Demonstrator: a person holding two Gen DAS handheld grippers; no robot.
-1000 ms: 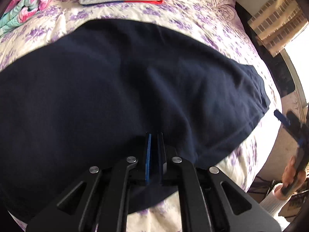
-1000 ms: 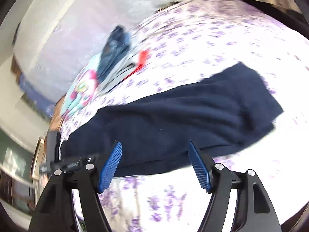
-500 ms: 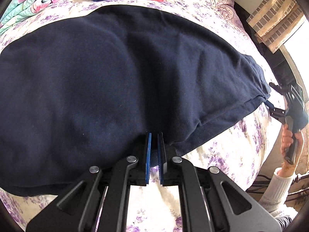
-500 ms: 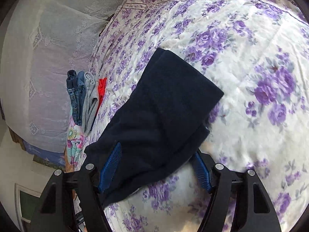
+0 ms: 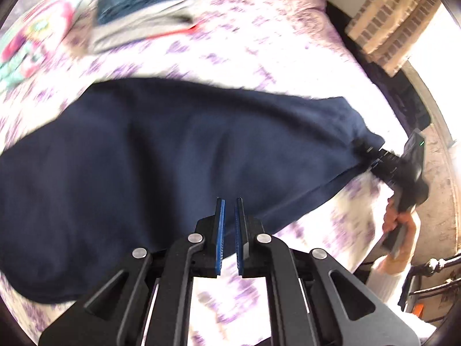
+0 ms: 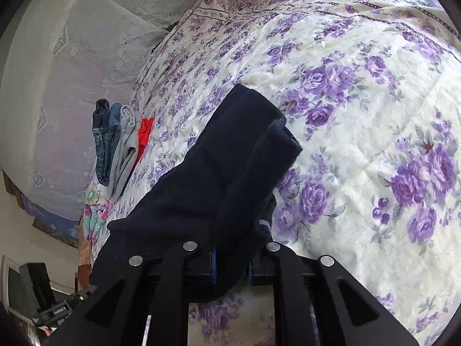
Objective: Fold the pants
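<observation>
Navy pants [image 5: 161, 167] are spread across the floral bedspread [image 5: 259, 43], long axis left to right. Right gripper [image 6: 230, 262]: jaws closed on a bunched end of the pants, cloth draped over the fingers. It's seen in the left view at the right end of the garment. Left gripper [image 5: 229, 230]: jaws nearly together with a narrow gap, nothing held, at the near hem. Folded clothes stack [image 5: 144, 8] sits at the far left, beside a colourful floral cloth [image 5: 31, 43].
</observation>
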